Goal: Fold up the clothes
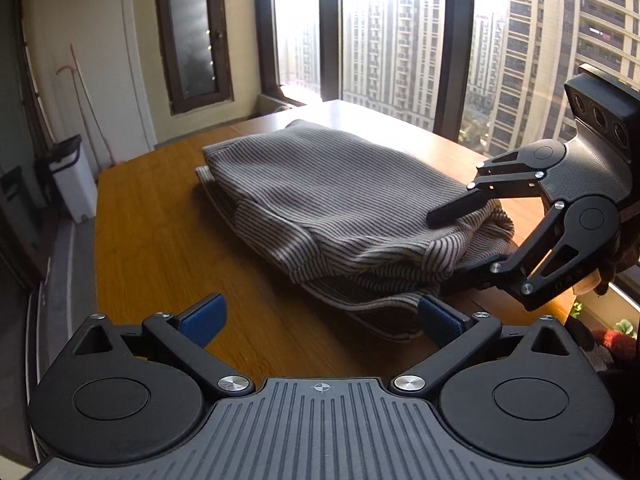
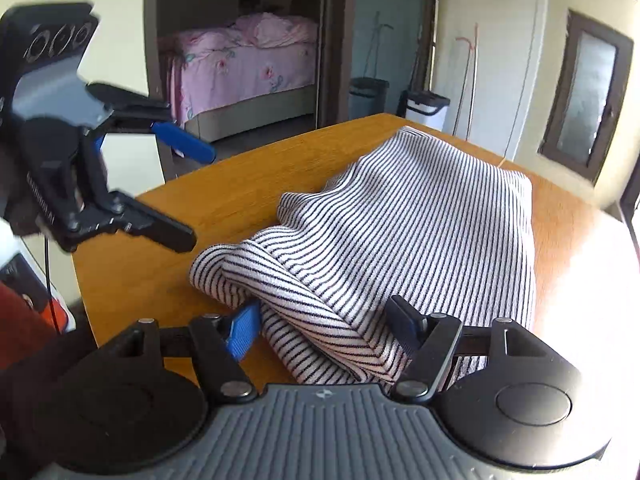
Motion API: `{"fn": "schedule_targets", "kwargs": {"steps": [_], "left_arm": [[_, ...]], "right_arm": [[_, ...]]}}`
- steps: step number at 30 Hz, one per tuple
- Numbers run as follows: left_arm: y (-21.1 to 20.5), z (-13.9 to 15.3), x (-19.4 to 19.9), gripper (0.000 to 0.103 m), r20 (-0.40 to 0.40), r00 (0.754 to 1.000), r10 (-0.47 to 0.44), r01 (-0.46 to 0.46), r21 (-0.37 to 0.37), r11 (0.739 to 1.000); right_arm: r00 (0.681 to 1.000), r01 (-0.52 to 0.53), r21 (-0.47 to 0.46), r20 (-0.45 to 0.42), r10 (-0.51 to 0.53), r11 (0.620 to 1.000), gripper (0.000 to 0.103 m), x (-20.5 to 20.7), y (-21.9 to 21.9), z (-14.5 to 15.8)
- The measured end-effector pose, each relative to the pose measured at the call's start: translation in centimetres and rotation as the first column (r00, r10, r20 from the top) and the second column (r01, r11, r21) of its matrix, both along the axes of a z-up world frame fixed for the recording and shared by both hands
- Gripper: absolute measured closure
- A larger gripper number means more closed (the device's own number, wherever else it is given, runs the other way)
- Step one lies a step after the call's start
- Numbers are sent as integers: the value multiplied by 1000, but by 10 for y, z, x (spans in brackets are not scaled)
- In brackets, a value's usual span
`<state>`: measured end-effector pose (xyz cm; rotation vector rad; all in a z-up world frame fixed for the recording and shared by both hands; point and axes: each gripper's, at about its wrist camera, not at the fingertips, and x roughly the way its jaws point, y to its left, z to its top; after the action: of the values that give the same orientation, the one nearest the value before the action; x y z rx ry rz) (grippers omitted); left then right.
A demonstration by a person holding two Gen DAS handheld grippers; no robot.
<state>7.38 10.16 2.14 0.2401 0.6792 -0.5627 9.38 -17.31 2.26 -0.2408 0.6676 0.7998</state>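
Striped garment (image 1: 332,196) lies folded on the wooden table (image 1: 160,216), several layers stacked, its bulk toward the window side. One rounded, bunched end faces me; the layers there gape a little.

My right gripper (image 2: 324,328) is at that bunched end, fingers spread wide with the thick roll of cloth between them. The blue pad (image 2: 242,330) sits just beside the roll's left flank; the other finger presses against the cloth on the right. From the left wrist view, one finger lies on top of the fold, the other under its edge. Spread, not pinched.

My left gripper (image 1: 320,320) hangs near the garment's near corner, fingers wide apart, nothing between them. Its right pad (image 1: 440,320) is just beside the hem; contact unclear.

Beyond the table: tall windows (image 1: 392,32) with apartment towers, a white bin (image 1: 74,176) on the floor, a bed with pink covers (image 2: 240,64) through a doorway.
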Motion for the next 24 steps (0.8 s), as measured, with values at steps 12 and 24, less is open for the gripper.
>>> {"fn": "schedule_targets", "kwargs": {"steps": [12, 24], "left_arm": [[-37, -30, 31, 0, 5, 999, 48, -49, 129, 991], [-27, -12, 50, 0, -71, 988, 134, -138, -45, 989]], "right_arm": [[998, 18, -16, 62, -17, 1000, 23, -4, -9, 5], [921, 19, -331, 372, 112, 943, 15, -39, 4, -21]]}}
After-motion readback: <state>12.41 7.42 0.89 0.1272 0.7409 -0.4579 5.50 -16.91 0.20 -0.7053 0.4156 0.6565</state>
